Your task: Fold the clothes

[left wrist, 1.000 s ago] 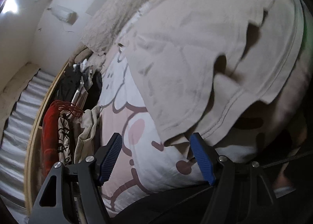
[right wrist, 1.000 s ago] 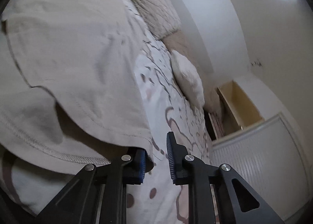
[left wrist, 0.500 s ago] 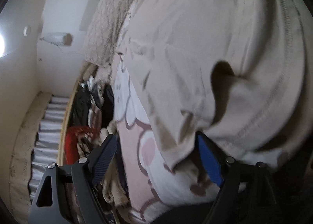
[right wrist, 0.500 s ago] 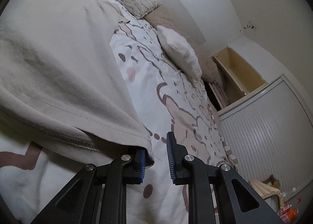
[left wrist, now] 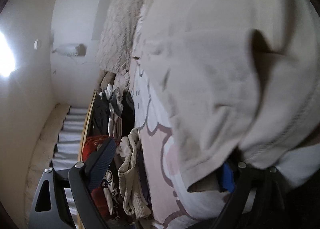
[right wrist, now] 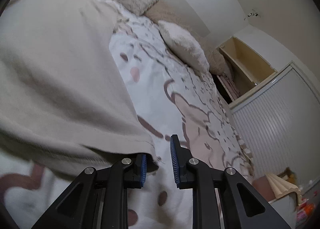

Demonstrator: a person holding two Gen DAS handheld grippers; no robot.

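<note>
A beige garment [left wrist: 210, 64] lies spread on the patterned bedspread [left wrist: 158, 161]. My left gripper [left wrist: 166, 167] is open wide; the garment's hem drapes over its right finger [left wrist: 226, 177] and hides most of it. In the right wrist view the same garment [right wrist: 56, 80] fills the left side. My right gripper [right wrist: 158, 165] is open with a narrow gap, and the garment's corner [right wrist: 148, 149] rests on its left finger and hangs a little into the gap.
A pile of clothes [left wrist: 118, 149] sits along the bed's left edge by a wooden rail. Pillows [right wrist: 182, 46] lie at the head of the bed. An open cupboard [right wrist: 246, 64] and white slatted doors [right wrist: 276, 121] stand to the right.
Both grippers have swung round and the views have tilted. The garment's hem now covers more of the left gripper's right finger. The right gripper's gap looks slightly wider.
</note>
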